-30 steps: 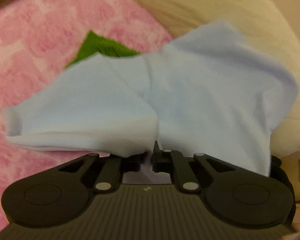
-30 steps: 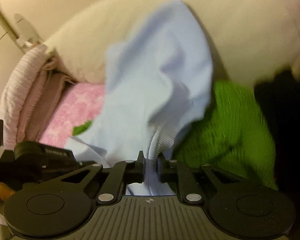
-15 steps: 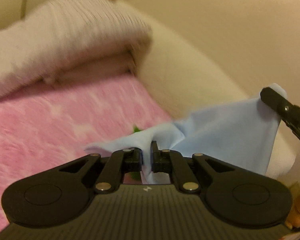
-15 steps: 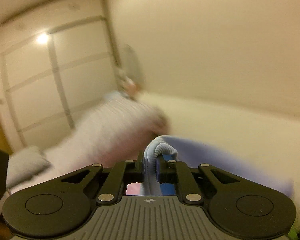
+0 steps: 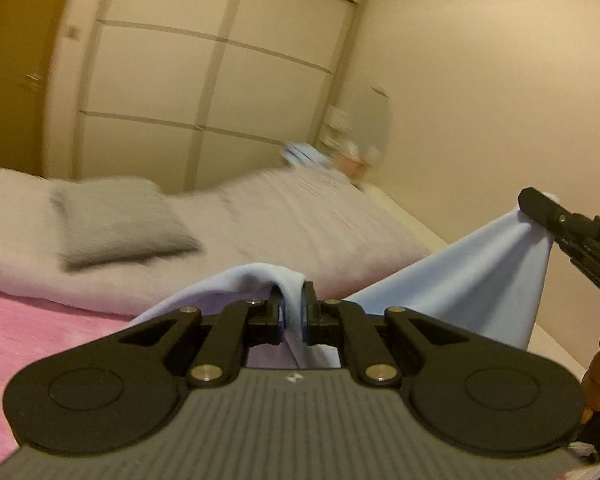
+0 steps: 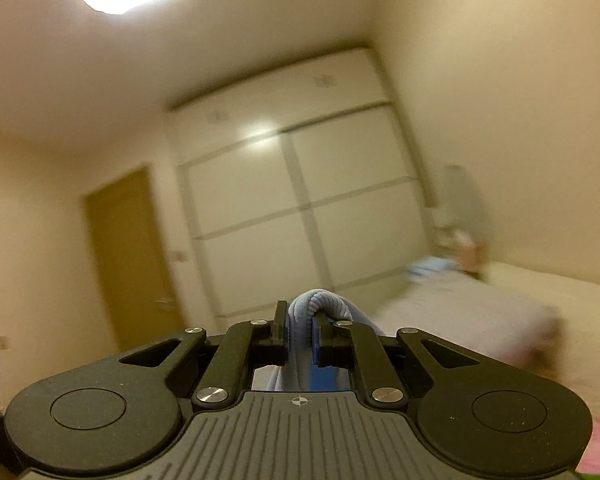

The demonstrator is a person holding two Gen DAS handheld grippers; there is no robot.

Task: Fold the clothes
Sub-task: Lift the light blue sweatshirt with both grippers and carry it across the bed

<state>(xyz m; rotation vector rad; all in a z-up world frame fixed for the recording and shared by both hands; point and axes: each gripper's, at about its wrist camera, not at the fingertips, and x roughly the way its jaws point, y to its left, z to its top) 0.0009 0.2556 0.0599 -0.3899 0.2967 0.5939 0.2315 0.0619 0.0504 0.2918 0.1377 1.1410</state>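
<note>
A light blue garment (image 5: 472, 280) hangs in the air, stretched between my two grippers above the bed. My left gripper (image 5: 293, 308) is shut on a fold of it, with cloth bulging over the fingertips. At the right edge of the left wrist view, my right gripper (image 5: 534, 202) pinches the garment's other corner higher up. In the right wrist view, the right gripper (image 6: 300, 322) is shut on a ribbed blue hem (image 6: 320, 304) of the garment (image 6: 296, 344). The rest of the cloth hangs out of sight below.
A pink blanket (image 5: 40, 328) covers the bed at lower left, with pale folded bedding (image 5: 300, 224) and a grey pillow (image 5: 116, 224) behind it. White sliding wardrobe doors (image 6: 296, 208) and a wooden door (image 6: 128, 256) stand beyond. A wall (image 5: 500, 80) runs along the right.
Both grippers rose and tilted up from the bed, lifting the blue garment off the green cloth. The views went from the bed surface to the wardrobe and ceiling.
</note>
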